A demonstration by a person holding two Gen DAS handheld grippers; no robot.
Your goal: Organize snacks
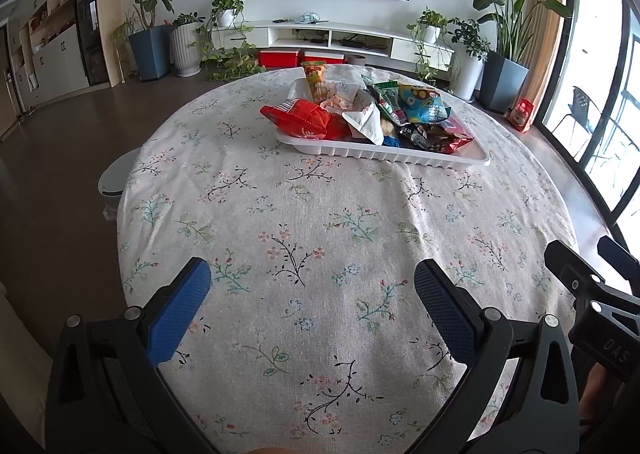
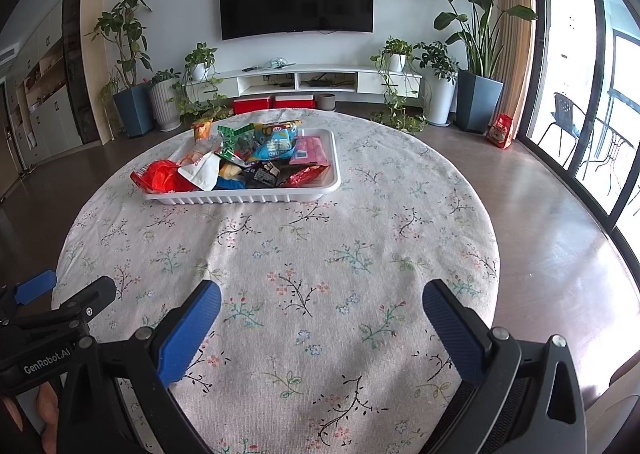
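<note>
Left gripper, right gripper both gaped wide, empty, hovering near table edge; snack packets heaped in white tray, likely done.

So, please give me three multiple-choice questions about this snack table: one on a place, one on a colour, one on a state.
1. Where are the snack packets?
A. Piled in the white tray
B. Scattered on the cloth
C. On the floor

2. What colour are the gripper pads?
A. Red
B. Blue
C. Green

3. How are both grippers?
A. Shut on a packet
B. Shut, empty
C. Open, empty

Key: 1 A, the snack packets all lie inside the white tray. 2 B, the pads are blue. 3 C, the left gripper and right gripper show only tablecloth between wide jaws.
</note>
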